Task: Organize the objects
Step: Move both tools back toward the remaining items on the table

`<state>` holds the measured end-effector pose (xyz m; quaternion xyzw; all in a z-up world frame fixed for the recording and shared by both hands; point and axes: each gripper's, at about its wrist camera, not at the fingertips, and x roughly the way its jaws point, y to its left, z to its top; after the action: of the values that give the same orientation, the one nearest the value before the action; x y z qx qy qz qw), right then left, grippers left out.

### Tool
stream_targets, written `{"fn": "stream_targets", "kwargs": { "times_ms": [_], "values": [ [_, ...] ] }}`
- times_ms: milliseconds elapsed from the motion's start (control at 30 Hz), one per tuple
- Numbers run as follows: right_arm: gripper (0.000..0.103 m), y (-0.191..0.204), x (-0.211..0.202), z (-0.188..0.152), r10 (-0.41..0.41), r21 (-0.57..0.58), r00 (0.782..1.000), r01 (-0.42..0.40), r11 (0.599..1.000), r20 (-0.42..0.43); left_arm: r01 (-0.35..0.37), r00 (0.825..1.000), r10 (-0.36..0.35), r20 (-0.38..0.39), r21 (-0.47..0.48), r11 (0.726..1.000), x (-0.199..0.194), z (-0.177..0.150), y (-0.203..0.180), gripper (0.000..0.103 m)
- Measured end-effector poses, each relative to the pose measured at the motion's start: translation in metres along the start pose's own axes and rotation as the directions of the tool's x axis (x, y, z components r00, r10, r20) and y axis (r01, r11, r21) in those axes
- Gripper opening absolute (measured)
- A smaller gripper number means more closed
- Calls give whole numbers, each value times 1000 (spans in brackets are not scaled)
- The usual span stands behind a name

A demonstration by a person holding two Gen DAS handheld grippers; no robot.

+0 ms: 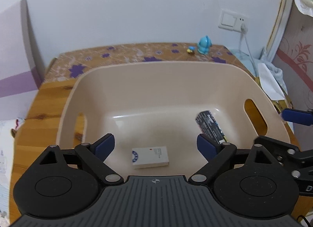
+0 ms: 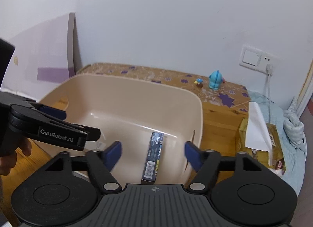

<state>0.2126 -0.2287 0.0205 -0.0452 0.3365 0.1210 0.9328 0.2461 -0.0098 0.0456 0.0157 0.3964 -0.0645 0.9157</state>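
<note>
We see a beige plastic basin point(image 1: 168, 82) with a handle slot in each side wall sitting on a wooden tabletop point(image 1: 39, 113), and both tools hang over its near edge. Inside it, toward the left and near, a small white box point(image 1: 150, 157) with blue print lies flat on the floor of the basin; to the right a long dark box point(image 1: 210, 128) with a barcode leans tilted against the right wall, clear of the white box. Our left gripper point(image 1: 155, 145) has its blue-padded fingers spread wide with nothing between them, above the white box. Our right gripper point(image 2: 152, 153) is likewise spread apart and empty, the dark box point(image 2: 153, 156) lying in the basin point(image 2: 137, 97) below the gap. On the far part of the table a brown mat with purple flowers point(image 1: 121, 54) runs along the white wall, and on its right end stand a tiny figurine point(image 1: 190, 50) and, just beside it, a blue toy figure point(image 1: 204, 44). Further right, a wall switch and socket point(image 1: 232, 20) holds a white plug and cable, and a yellow packet point(image 2: 260, 142) with white paper rests on light blue cloth point(image 2: 289, 138).
</note>
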Motion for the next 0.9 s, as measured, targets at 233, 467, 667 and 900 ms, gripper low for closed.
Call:
{"fn": "stream_targets", "kwargs": {
  "times_ms": [233, 467, 667, 900],
  "values": [
    [103, 3, -26, -7, -50, -14, 998, 51, 999, 46, -22, 998, 21, 56, 17, 1000, -30, -7, 2, 93],
    [103, 4, -42, -19, -96, -37, 993, 99, 994, 69, -3, 998, 4, 61, -21, 1000, -48, -17, 13, 93],
    [103, -5, -45, -30, -118, -24, 992, 119, 993, 39, -16, 997, 18, 69, -30, 999, -62, -33, 21, 94],
    [103, -10, -45, -53, -134, -16, 991, 134, 991, -3, -12, 999, 15, 52, -61, 998, -73, -52, 38, 94]
  ]
}}
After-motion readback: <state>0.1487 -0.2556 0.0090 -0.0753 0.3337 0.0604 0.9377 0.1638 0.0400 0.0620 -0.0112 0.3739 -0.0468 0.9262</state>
